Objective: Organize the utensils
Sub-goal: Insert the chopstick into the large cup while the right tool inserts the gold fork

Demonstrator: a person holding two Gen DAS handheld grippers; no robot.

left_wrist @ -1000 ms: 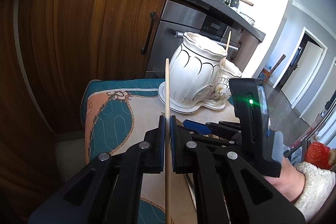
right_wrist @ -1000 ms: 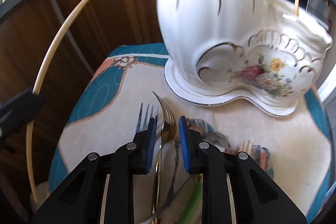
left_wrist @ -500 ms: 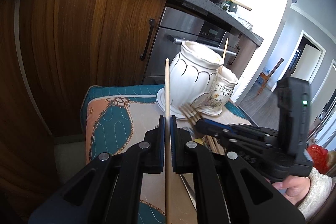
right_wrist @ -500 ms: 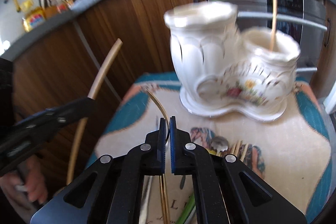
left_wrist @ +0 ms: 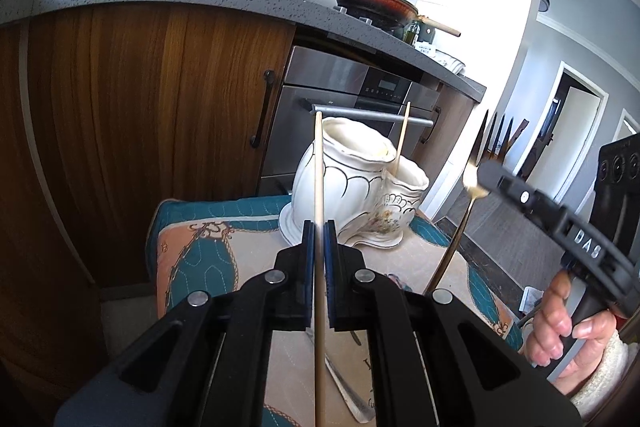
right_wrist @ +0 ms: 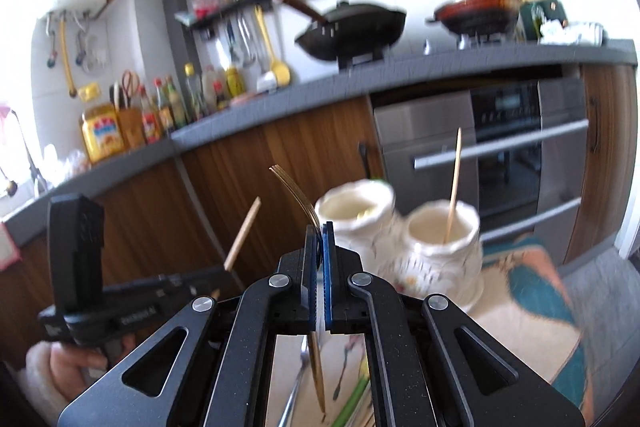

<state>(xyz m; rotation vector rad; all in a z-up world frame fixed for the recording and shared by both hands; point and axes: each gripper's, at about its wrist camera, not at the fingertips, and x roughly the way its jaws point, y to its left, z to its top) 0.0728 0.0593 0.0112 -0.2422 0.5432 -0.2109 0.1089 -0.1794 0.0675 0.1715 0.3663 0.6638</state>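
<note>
The left gripper points slightly downward toward the cabinet front, its blue pads clamped on a wooden chopstick that stands nearly upright between them, its tip reaching the height of the holder's mouth. In the right wrist view the hand carrying this tool shows low at the left, a fleecy cuff around the wrist. Just ahead of the left tongs, a touch to their right, sits the white ceramic utensil holder on its saucer, two cups joined, the smaller one holding a single thin stick.

The right gripper is raised and nearly level, closed tight on the neck of a gold fork; tines curve up and left of the pads, and the handle hangs down behind them over the patterned cloth. Its jaws have just been closing, with the fork between them. The holder's two mouths lie just beyond and right of these tongs. More cutlery lies on the cloth under them. Open air separates both tools from the wooden cabinet doors and the oven behind.
</note>
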